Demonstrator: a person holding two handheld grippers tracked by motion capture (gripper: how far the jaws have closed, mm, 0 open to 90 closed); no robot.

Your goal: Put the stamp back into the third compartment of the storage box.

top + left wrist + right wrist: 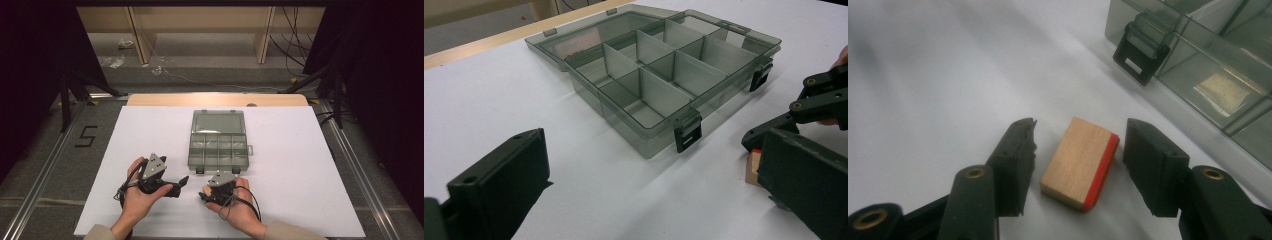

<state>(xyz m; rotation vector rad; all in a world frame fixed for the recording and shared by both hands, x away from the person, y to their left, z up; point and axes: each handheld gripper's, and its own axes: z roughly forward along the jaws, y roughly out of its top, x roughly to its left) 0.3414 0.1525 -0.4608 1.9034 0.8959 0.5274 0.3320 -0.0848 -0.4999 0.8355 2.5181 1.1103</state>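
White table sheet [300,165], matte, with dark floor and shelving beyond.

Item: wooden block [1079,169], small, rectangular, pale grain with one red-painted edge. It lies flat on the sheet just beside the front wall of the open smoke-grey compartment box [218,150], between the jaws of my right gripper [1078,167], which stand spread and clear of it on both sides.

Handling, as I judge it: light, rigid, not fragile; the painted face may be slicker than the bare wood. Best hold is across the two long sides, jaws square.

Left gripper [654,200]: jaws wide apart, holding nothing, waiting near the box.
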